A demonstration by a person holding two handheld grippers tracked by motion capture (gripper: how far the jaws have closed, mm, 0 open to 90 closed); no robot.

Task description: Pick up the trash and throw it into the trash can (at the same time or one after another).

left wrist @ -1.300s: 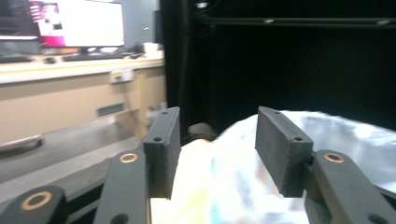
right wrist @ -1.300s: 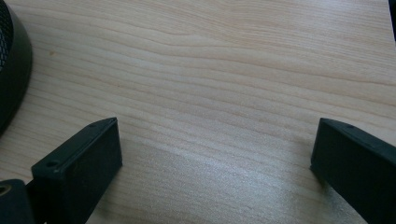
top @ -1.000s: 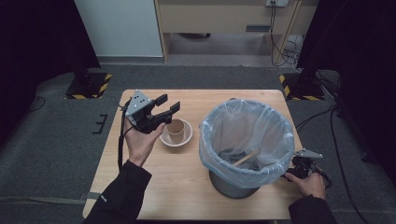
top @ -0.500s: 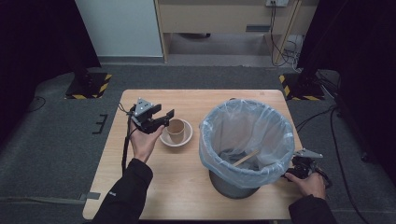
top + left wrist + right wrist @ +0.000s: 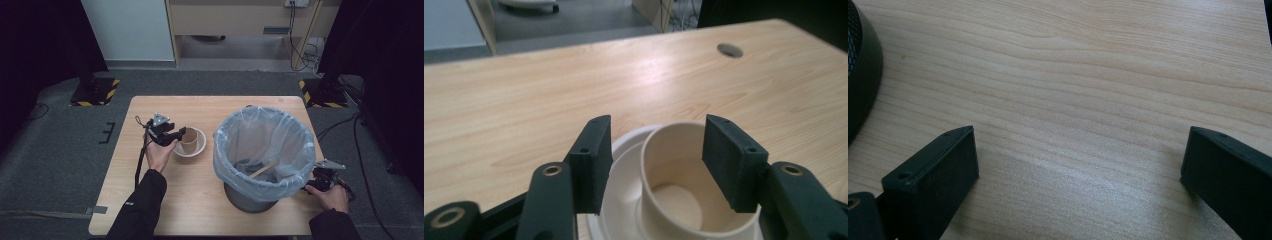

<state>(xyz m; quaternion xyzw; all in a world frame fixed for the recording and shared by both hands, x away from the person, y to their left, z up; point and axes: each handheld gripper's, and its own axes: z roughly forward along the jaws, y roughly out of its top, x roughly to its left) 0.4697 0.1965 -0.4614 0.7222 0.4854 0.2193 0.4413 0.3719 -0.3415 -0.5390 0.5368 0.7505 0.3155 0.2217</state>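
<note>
A brown paper cup stands upright in a small white bowl left of the table's middle. My left gripper has come down at the cup from the left. In the left gripper view the cup sits between the two pads of this gripper, in the bowl. The jaws have just been closing, but a gap still shows at the left pad. My right gripper rests low at the table's right front, open wide over bare wood.
A grey waste bin lined with a clear bag stands right of the bowl, with a wooden stick inside. Its dark base lies close to my right gripper. The wooden table has a cable hole near its far edge.
My left hand has sunk and moved toward the cup, so its jaws now stand around the cup's rim. The right hand has kept still.
</note>
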